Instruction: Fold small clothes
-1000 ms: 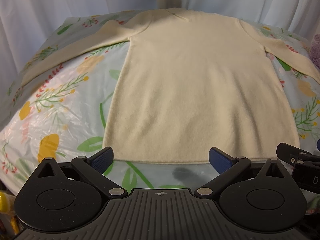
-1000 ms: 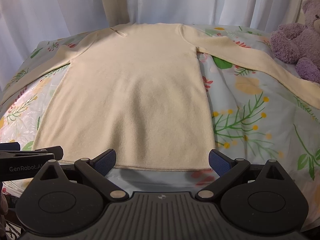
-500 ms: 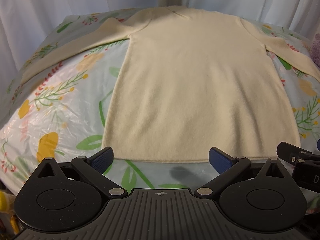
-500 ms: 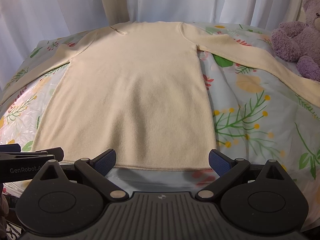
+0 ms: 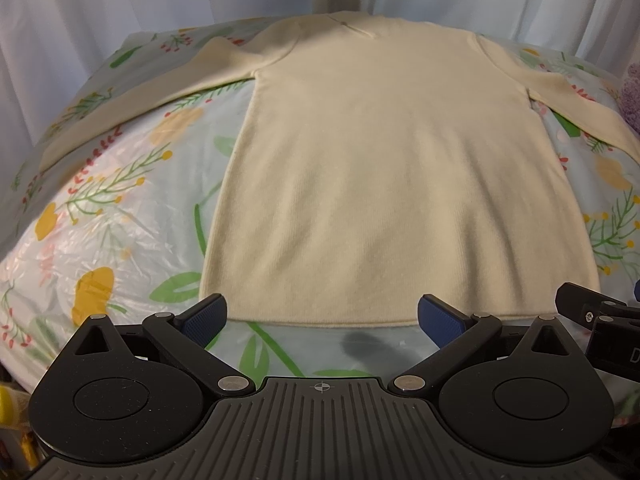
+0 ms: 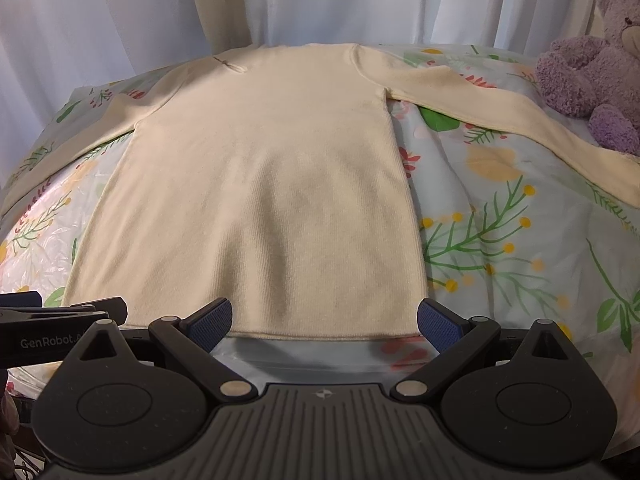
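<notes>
Lying flat with sleeves spread on the floral bed cover [image 5: 120, 216] is a cream sweater [image 5: 384, 184]; the left tool [image 5: 322, 316] and right tool [image 6: 325, 316] are hovering released at its hem.

- Probably a home bedroom, though little of the room shows.
- A floral sheet [image 6: 500, 220] under clear plastic covers the surface.
- White curtains [image 6: 360, 0] hang behind.
- A purple teddy bear [image 6: 592, 76] sits at the right edge.
</notes>
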`<state>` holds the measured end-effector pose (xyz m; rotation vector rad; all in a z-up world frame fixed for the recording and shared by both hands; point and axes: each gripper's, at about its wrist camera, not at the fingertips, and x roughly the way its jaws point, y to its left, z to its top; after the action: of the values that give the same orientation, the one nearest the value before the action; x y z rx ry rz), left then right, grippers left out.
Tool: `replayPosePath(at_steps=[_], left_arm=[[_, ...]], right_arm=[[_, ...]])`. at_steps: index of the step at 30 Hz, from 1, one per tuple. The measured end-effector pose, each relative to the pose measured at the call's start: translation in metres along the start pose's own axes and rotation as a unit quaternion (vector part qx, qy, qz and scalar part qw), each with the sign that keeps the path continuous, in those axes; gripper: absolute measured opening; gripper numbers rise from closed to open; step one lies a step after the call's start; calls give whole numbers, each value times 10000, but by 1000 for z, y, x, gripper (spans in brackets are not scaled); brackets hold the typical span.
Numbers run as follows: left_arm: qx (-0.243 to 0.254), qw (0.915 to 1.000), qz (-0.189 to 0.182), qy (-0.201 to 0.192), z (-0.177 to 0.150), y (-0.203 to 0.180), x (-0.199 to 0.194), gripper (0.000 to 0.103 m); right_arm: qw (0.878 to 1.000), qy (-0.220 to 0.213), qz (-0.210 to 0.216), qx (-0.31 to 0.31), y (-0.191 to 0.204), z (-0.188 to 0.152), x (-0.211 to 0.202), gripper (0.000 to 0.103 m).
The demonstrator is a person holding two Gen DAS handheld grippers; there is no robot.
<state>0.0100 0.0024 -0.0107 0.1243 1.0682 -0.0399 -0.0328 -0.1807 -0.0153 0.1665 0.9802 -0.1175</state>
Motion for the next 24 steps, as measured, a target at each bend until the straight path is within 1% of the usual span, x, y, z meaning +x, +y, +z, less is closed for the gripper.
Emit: replayPosePath(at_steps=[24], left_arm=[[7, 9999, 15, 138, 0, -5, 8, 103]], right_arm=[[9999, 97, 40, 94, -6, 1, 8, 99]])
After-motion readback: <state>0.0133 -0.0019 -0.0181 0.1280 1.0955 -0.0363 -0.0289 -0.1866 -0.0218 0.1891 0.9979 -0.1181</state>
